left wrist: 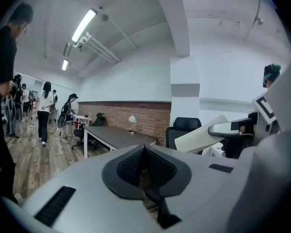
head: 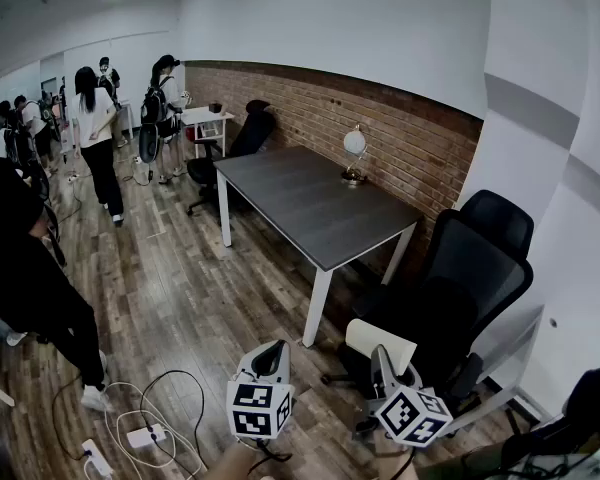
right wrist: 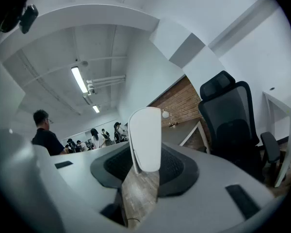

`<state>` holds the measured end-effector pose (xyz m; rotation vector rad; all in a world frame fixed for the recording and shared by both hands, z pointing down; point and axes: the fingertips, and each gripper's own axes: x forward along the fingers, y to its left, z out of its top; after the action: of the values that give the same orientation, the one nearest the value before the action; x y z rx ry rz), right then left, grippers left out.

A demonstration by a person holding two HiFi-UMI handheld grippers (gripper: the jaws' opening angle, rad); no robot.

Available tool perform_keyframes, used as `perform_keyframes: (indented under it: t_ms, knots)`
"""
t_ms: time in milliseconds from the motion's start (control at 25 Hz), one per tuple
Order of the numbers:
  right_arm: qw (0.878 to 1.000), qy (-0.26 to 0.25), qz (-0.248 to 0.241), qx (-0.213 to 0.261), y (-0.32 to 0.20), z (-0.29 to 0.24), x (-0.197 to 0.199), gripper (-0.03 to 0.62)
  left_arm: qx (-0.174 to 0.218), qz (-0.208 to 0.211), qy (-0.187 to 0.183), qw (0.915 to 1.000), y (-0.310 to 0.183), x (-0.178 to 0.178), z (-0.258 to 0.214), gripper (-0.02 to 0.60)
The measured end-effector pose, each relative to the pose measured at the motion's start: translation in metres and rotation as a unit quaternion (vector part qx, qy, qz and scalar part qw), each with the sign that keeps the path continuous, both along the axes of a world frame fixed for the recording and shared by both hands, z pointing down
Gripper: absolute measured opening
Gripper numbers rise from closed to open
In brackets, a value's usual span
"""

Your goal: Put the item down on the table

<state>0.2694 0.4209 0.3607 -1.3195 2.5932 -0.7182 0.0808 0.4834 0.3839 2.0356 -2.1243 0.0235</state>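
We hold the white flat panel (right wrist: 145,140) upright in the right gripper (head: 378,356), its fingers (right wrist: 177,166) clamped on the panel's lower edge. The panel hangs in the air over the wooden floor (head: 170,288), just beside the black office chair (head: 480,268) and well apart from the dark tabletop (head: 310,208). Our left gripper (left wrist: 144,152) is near the right one, its fingers (left wrist: 131,166) pressed together with nothing between them.

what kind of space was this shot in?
Likely an open-plan office or lab workspace: a dark table by a brick wall, a black office chair beside it, and people standing farther back.
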Motion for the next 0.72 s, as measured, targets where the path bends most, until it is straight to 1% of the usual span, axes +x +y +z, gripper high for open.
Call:
perform_keyframes:
  t_ms: [440,720]
  knots:
    - [1.000,0.001,-0.012,0.001,-0.006,-0.002,-0.013,0.156,0.000,-0.015,0.001,0.9999,-0.004,-0.013,0.000,0.018]
    - [0.999,0.007,-0.036,-0.016,-0.005,0.011,-0.045,0.160,-0.008,-0.022,-0.003,0.9997,0.002,-0.037,0.007,0.018]
